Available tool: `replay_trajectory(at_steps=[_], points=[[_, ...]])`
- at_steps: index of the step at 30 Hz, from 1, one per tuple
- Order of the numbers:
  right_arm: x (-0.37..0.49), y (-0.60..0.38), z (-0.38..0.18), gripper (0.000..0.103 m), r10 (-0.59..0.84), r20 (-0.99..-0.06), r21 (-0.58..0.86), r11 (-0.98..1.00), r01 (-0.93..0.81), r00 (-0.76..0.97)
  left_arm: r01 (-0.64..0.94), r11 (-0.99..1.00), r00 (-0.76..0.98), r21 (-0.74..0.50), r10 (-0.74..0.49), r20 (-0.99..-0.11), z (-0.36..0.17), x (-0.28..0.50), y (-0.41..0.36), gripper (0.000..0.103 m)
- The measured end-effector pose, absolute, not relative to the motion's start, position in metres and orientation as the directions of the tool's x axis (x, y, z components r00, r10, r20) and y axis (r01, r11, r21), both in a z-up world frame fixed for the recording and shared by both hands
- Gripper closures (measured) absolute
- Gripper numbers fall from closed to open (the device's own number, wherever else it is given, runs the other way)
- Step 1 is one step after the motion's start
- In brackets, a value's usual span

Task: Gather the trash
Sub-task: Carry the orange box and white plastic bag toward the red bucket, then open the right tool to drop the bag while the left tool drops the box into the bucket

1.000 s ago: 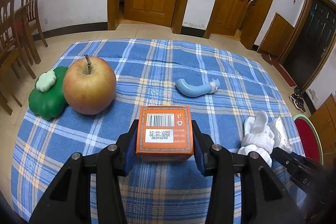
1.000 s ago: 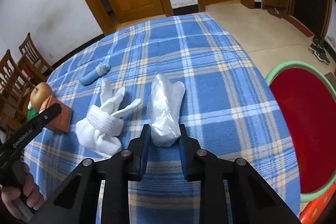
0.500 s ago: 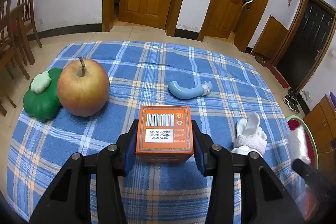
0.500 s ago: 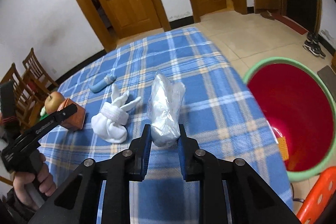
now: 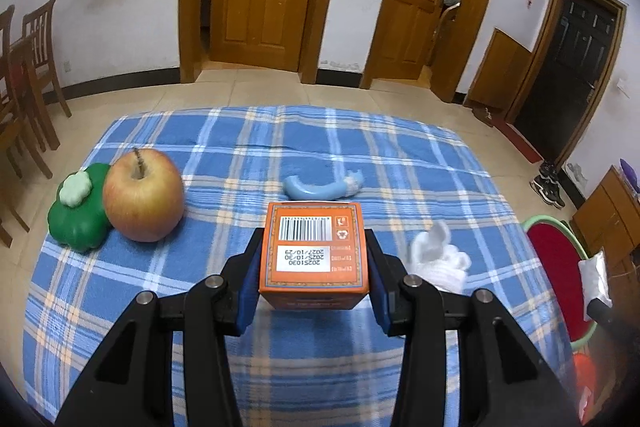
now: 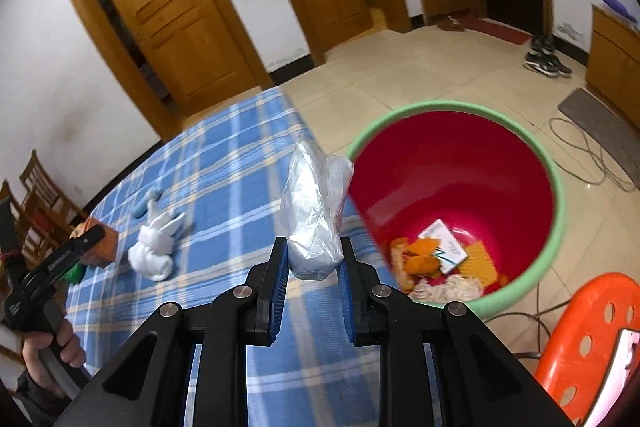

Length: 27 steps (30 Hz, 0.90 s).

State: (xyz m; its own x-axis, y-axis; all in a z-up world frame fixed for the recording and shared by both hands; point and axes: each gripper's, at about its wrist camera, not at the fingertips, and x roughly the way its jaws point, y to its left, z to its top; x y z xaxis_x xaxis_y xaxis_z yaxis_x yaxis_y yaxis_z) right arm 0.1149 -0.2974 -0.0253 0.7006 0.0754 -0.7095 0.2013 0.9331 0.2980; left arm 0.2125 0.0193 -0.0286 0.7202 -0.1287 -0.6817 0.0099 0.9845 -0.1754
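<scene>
A table under a blue plaid cloth (image 5: 320, 147) carries an apple (image 5: 143, 195) at nine o'clock touching a green toy (image 5: 78, 213), a pale-blue curved piece (image 5: 320, 187) near centre, and a white cloth bundle (image 5: 438, 259) at three o'clock.

The left wrist view looks level across the bench (image 5: 400, 163) toward the doors. The right wrist view tilts down over the bench edge into the red bin (image 6: 556, 187). Both share the white sock (image 5: 438, 259) (image 6: 156, 247).
</scene>
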Motion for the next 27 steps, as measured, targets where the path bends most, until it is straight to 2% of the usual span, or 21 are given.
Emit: replay_trajectory(at_steps=[6,16,27], points=[[0.109,-0.331,-0.037,0.080,0.056,-0.713,0.339,0.900,0.274,0.698,0.090,0.985,0.728,-0.147,-0.166,-0.665,-0.007,0.199,-0.014,0.057],[0.108,-0.368,-0.051,0.075,0.069,-0.728,0.370,0.877,0.306,0.682,0.269,0.942,0.660,-0.202,-0.333,-0.674,0.012,0.189,-0.091,0.057],[0.098,-0.393,-0.037,0.075,0.060,-0.679,0.418,0.851,0.319,0.732,0.436,0.881,0.574,-0.184,-0.429,-0.697,0.009,0.195,-0.193,0.057]])
